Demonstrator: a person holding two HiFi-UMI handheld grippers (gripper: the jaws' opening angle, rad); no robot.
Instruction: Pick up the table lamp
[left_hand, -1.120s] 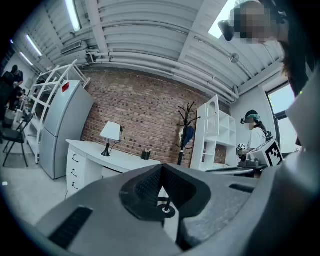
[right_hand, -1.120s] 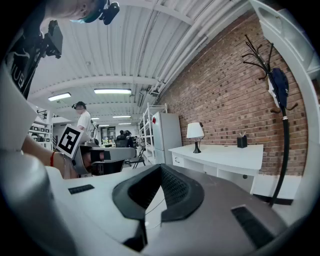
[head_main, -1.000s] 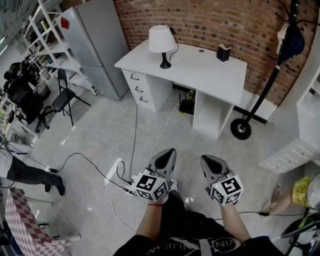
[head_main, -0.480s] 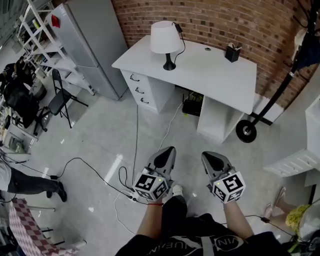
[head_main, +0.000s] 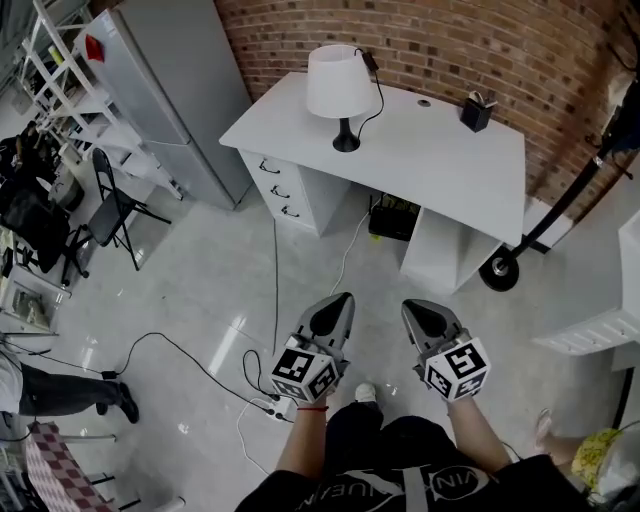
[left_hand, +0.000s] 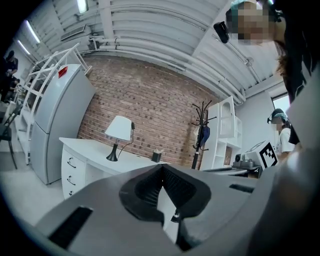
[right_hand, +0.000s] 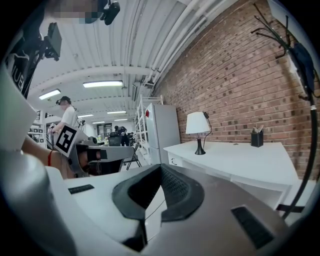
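Observation:
The table lamp (head_main: 340, 86), white shade on a black stem and base, stands upright at the back left of the white desk (head_main: 440, 150). Its black cord runs off behind the shade. My left gripper (head_main: 338, 303) and right gripper (head_main: 413, 309) are held side by side over the floor, well short of the desk, both pointing toward it. Both are shut with nothing between the jaws. The left gripper view has the lamp (left_hand: 119, 129) far off beyond the left gripper (left_hand: 161, 170). The right gripper view also has the lamp (right_hand: 197, 124) far off beyond the right gripper (right_hand: 160, 170).
A black pen holder (head_main: 476, 112) sits at the desk's back right. A grey fridge (head_main: 160, 80) stands left of the desk, a coat stand (head_main: 555, 205) to its right, white shelving (head_main: 598, 332) further right. Cables (head_main: 274, 290) and a power strip cross the floor. A folding chair (head_main: 108, 212) stands at the left.
The desk and lamp have come nearer and lower in the head view as both grippers advanced together toward them. Both grippers stay shut and empty.

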